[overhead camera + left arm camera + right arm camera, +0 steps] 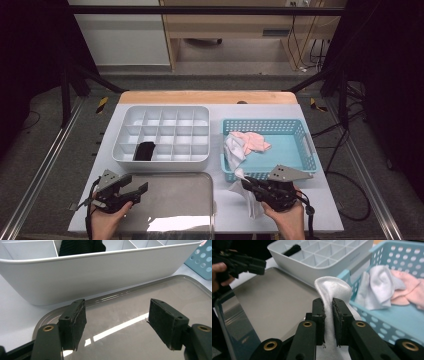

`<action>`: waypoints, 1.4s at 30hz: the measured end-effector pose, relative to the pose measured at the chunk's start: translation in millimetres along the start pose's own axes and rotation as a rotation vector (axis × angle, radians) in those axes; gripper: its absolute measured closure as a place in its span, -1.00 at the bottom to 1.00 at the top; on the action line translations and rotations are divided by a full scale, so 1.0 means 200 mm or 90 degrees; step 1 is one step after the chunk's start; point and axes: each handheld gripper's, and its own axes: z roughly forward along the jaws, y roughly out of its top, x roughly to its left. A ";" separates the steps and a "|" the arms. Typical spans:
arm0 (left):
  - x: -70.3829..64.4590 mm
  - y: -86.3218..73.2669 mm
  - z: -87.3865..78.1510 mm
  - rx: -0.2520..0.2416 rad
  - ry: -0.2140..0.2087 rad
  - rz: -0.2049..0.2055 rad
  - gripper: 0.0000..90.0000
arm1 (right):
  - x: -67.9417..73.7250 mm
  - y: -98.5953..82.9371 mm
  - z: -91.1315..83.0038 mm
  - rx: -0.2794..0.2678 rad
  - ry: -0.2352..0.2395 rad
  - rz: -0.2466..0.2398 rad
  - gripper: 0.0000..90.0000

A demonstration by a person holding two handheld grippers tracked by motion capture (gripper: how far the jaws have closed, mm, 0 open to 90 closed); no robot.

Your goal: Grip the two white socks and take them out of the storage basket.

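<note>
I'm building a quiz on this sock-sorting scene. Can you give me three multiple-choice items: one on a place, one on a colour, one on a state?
1. Where does the black sock lie?
A. in the divided white organizer
B. in the basket
C. on the tray

2. What colour is the basket?
A. red
B. light blue
C. black

3. How does the right gripper stand?
A. open, holding nothing
B. resting in the organizer
C. shut on the white sock

Answers: 1 A, it fills a front compartment; 2 B, its perforated walls are light blue; 3 C, the fingers pinch the fabric.

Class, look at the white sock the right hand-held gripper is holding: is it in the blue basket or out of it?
Out. The white sock is pinched in the right hand-held gripper, in front of the blue basket.
</note>
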 end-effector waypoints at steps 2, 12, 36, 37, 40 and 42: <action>0.00 0.00 0.00 -0.001 0.001 -0.001 -0.35 | -0.01 -0.03 0.03 0.014 -0.003 0.004 0.79; -0.01 0.00 0.00 0.004 0.002 0.003 -0.35 | -0.04 -0.18 0.16 0.079 -0.009 0.025 0.76; 0.00 -0.01 0.00 0.005 -0.002 -0.003 -0.34 | -0.01 -0.18 0.20 0.046 -0.043 0.011 0.13; 0.00 -0.01 0.00 0.005 -0.002 -0.002 -0.34 | -0.01 -0.17 0.19 0.039 -0.045 0.010 0.12; 0.00 0.00 0.00 0.006 -0.002 -0.003 -0.34 | -0.01 -0.14 0.17 0.026 -0.051 0.014 0.11; 0.00 0.00 0.01 0.007 -0.003 -0.004 -0.34 | -0.03 -0.10 0.15 0.006 -0.064 0.024 0.07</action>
